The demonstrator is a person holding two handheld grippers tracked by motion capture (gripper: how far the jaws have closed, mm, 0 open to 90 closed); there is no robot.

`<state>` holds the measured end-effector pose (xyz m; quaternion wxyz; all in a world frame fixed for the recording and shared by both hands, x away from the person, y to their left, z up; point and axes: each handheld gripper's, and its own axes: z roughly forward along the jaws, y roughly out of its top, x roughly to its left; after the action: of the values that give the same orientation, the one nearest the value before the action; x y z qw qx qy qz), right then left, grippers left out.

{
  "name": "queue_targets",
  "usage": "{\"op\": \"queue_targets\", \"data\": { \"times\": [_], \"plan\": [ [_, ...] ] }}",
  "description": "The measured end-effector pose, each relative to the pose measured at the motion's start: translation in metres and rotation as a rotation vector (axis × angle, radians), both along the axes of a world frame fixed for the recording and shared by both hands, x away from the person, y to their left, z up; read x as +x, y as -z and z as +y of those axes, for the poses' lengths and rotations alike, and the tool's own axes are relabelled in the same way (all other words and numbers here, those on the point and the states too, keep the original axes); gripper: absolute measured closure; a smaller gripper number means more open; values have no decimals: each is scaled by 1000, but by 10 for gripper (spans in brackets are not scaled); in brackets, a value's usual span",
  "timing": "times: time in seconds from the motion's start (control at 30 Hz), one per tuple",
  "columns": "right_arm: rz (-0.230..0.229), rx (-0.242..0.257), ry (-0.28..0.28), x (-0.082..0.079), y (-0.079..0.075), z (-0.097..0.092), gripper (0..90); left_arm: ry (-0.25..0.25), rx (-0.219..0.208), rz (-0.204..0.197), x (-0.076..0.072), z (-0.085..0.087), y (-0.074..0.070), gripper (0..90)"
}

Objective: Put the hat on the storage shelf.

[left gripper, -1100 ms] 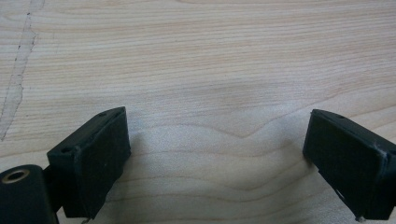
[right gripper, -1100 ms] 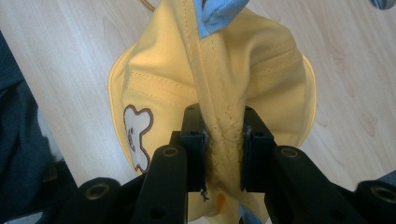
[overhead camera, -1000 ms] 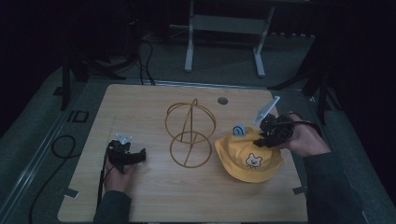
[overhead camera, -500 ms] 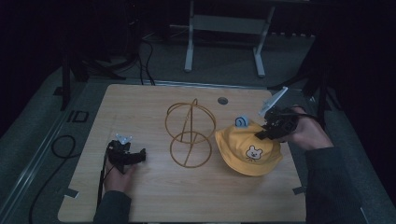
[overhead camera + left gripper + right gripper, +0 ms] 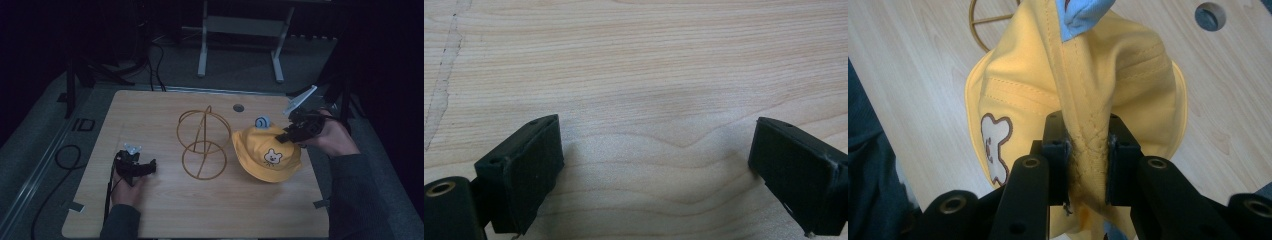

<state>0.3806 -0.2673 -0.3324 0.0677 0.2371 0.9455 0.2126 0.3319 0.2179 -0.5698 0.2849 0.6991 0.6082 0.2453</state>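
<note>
A yellow child's hat (image 5: 265,152) with a bear face and a small blue ear hangs just above the table's right side. My right gripper (image 5: 290,134) is shut on a pinched fold of the hat's crown (image 5: 1087,150); in the right gripper view the brim droops below the jaws. A gold wire hat stand (image 5: 202,140) of rings and a post stands upright at the table's middle, left of the hat. My left gripper (image 5: 147,166) rests on the wood at the front left, open, with bare table (image 5: 654,100) between its jaws.
The wooden table (image 5: 150,115) has a round cable hole (image 5: 238,107) near its back edge. A metal frame leg (image 5: 202,45) stands on the floor behind. Cables (image 5: 65,155) lie on the floor at the left.
My right gripper has lifted and pulled the hat's crown up and to the right, so the hat sits higher. The left gripper and the stand have stayed put.
</note>
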Motion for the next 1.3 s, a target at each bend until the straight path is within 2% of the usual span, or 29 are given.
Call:
{"op": "queue_targets", "data": {
  "times": [0.57, 1.3],
  "plan": [
    [-6, 42, 27, 11, -20, -6, 759, 1, 0, 1, 0, 0, 0, 72],
    [-1, 55, 47, 21, -34, -8, 759, 1, 1, 1, 0, 0, 0, 72]
  ]
}}
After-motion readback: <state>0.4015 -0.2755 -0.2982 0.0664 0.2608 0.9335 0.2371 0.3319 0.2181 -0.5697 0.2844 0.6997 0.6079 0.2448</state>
